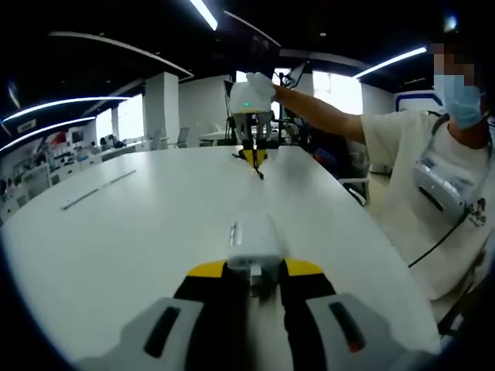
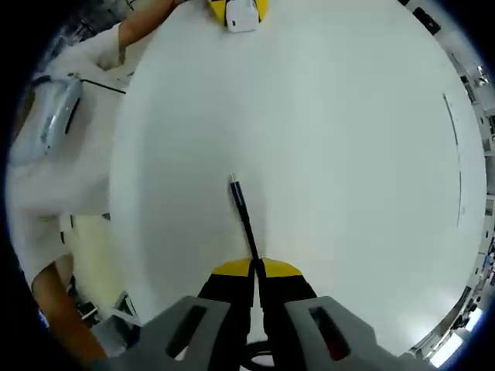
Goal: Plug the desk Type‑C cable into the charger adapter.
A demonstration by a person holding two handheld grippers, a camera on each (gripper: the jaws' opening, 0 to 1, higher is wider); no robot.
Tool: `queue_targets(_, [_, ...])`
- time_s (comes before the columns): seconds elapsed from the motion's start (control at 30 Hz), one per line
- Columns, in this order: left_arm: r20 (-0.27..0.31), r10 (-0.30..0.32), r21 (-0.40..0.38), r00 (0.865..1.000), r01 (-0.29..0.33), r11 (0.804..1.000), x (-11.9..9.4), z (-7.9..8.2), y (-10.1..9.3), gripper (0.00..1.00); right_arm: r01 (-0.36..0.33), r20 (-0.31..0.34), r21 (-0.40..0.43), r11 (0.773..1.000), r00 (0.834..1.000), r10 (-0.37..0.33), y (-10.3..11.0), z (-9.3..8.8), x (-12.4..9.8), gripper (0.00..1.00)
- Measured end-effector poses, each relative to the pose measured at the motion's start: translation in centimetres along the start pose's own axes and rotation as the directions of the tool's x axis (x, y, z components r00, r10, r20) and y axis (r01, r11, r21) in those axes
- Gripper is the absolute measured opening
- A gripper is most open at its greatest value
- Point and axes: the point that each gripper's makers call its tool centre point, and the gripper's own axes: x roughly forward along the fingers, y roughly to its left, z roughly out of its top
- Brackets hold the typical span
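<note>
In the left gripper view my left gripper (image 1: 255, 272) is shut on a white charger adapter (image 1: 252, 241), which sticks out forward over the white table (image 1: 139, 232). Across the table the right gripper (image 1: 253, 157) holds a black cable (image 1: 257, 168) by its yellow-tipped jaws. In the right gripper view my right gripper (image 2: 256, 270) is shut on the black Type-C cable (image 2: 245, 216); its metal plug (image 2: 233, 182) points forward above the table (image 2: 348, 154). The left gripper (image 2: 240, 9) with the adapter (image 2: 240, 18) shows at the top edge, well apart from the plug.
A person in a white shirt (image 1: 433, 193) stands at the table's right side, arm stretched to the right gripper. A thin strip (image 1: 97, 189) lies on the table at the left. Desks and chairs fill the room behind.
</note>
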Motion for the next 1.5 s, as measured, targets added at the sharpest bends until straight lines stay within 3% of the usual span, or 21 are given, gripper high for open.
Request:
queue_targets(0.43, [0.005, -0.004, 0.002, 1.000, 0.004, 1.000, 0.1, 0.0, -0.1, 0.25, 0.020, 0.052, -0.041, 0.999, 0.998, -0.018, 0.3, 1.3, 0.3, 0.01])
queue_targets(0.97, [0.015, -0.005, -0.003, 1.000, 0.005, 1.000, 0.2, 0.1, -0.4, 0.25, 0.029, 0.163, -0.056, 0.998, 0.987, -0.020, 0.4, 3.7, 0.3, 0.01])
queue_targets(1.23, [0.016, -0.011, 0.002, 1.000, 0.011, 1.000, 0.2, 0.1, -0.3, 0.25, 0.012, 0.253, -0.078, 0.997, 0.967, 0.008, 0.9, 5.8, 0.2, 0.01])
queue_targets(1.5, [0.011, -0.014, 0.008, 1.000, 0.013, 1.000, 0.2, 0.1, -0.3, 0.25, 0.012, 0.294, -0.084, 0.996, 0.956, 0.013, 1.1, 6.4, 0.3, 0.01])
